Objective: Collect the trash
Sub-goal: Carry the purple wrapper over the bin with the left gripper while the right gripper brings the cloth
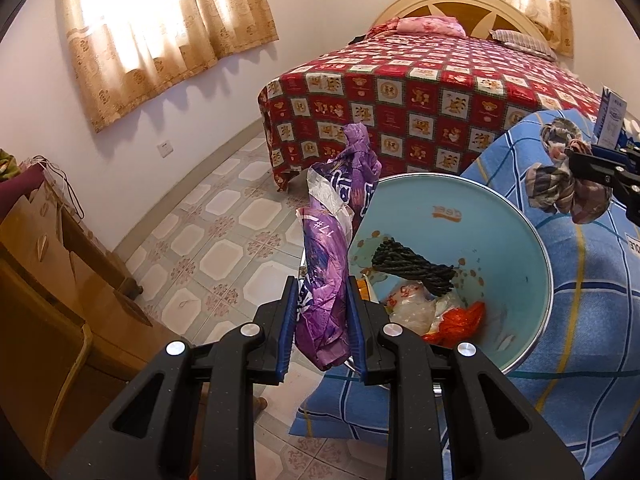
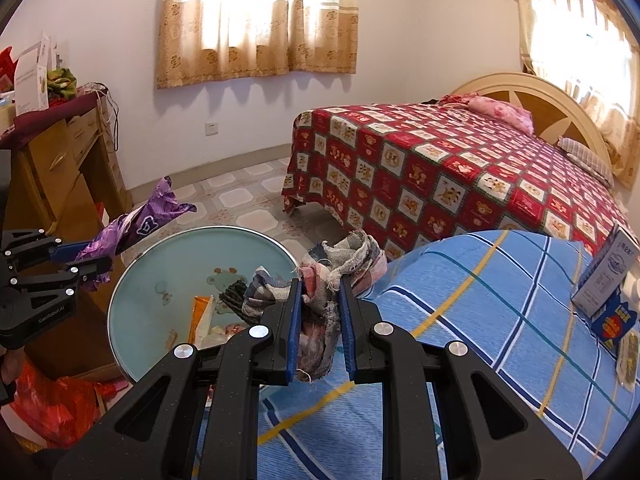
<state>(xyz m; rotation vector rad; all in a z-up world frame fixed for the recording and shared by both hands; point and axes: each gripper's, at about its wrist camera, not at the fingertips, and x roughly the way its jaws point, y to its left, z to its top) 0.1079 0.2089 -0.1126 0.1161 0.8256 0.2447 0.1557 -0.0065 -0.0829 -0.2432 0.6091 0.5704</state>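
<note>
**Left wrist view: both grippers loaded beside the bin**

The left gripper (image 1: pixel 322 320) has its fingers clamped on a crumpled purple wrapper (image 1: pixel 332 248), held just beside the rim of the pale blue bin (image 1: pixel 536 236). The right gripper (image 2: pixel 320 324) is clenched on a frayed cloth rag (image 2: pixel 340 264), near the bin's rim by the blue checked table (image 2: pixel 500 312). Both items look light, soft and limp — the wrapper probably slick. Mid-body grips suit them; loose ends may snag the rim.
</note>
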